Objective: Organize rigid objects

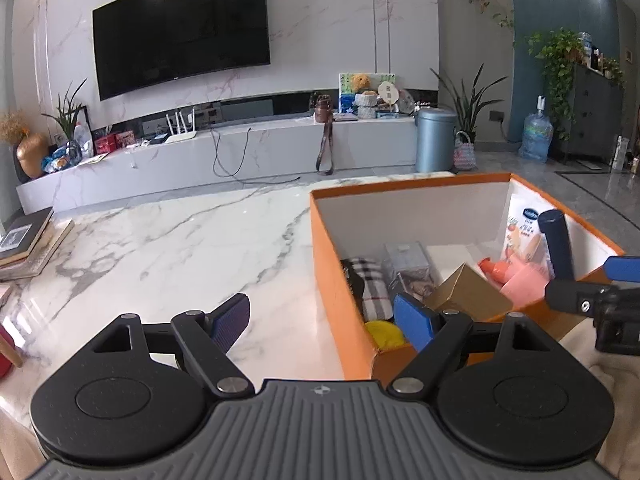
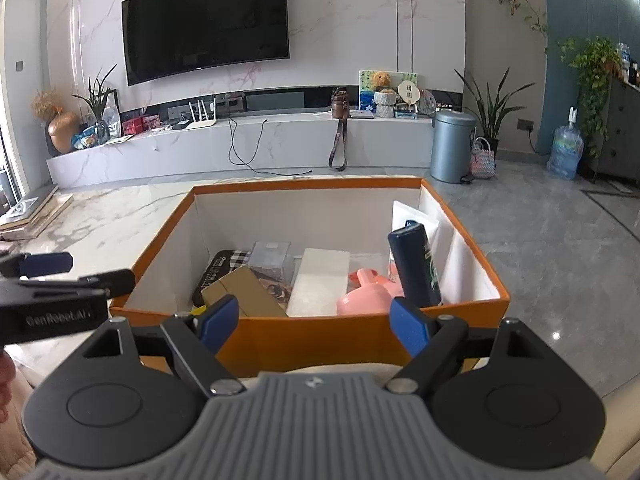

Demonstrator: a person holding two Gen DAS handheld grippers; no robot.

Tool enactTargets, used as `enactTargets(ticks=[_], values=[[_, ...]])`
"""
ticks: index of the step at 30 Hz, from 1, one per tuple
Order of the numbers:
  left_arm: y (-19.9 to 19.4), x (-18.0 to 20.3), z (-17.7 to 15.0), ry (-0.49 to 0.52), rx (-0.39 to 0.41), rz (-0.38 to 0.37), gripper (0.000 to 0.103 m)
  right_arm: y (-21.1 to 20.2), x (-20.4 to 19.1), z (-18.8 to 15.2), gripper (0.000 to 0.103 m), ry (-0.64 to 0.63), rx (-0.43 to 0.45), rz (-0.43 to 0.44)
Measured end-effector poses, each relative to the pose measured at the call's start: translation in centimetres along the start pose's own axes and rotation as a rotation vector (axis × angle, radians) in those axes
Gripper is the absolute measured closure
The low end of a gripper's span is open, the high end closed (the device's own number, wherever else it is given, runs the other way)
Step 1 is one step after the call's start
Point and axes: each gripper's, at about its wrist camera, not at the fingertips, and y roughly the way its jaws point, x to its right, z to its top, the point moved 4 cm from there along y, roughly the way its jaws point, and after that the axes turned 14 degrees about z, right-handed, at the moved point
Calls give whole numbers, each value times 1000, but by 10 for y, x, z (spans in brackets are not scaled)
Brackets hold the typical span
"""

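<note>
An open orange cardboard box (image 2: 304,332) sits on the white marble bench (image 1: 160,248), already holding a dark blue bottle (image 2: 416,268) and pink bottle (image 2: 366,300). Both the left hand-held gripper (image 1: 324,320) and right hand-held gripper (image 2: 314,324) hover wide and empty, seemingly finished packing.

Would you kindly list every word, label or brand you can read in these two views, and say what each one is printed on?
"GenRobot.AI" on the side of the left gripper, seen in the right wrist view.
Blue oval logo on the white pouch in the orange box: too blurred to read with certainty.
Green label on the dark blue bottle: unreadable.
Print on the black tin: too small.
Logo under the television: too small.
</note>
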Motion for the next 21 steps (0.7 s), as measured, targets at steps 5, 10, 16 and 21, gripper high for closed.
enactTargets(ticks=[5, 10, 16, 21], values=[[-1, -4, 1, -18, -1, -5, 7, 1, 0, 0, 21, 3, 1, -5], [-3, -5, 1, -22, -4, -9, 7, 1, 1, 0, 21, -1, 0, -15], [-3, -6, 1, -21, -8, -12, 7, 0, 0, 0, 21, -2, 5, -19], [-4, -7, 1, -23, -8, -10, 7, -1, -1, -1, 21, -3, 5, -20]])
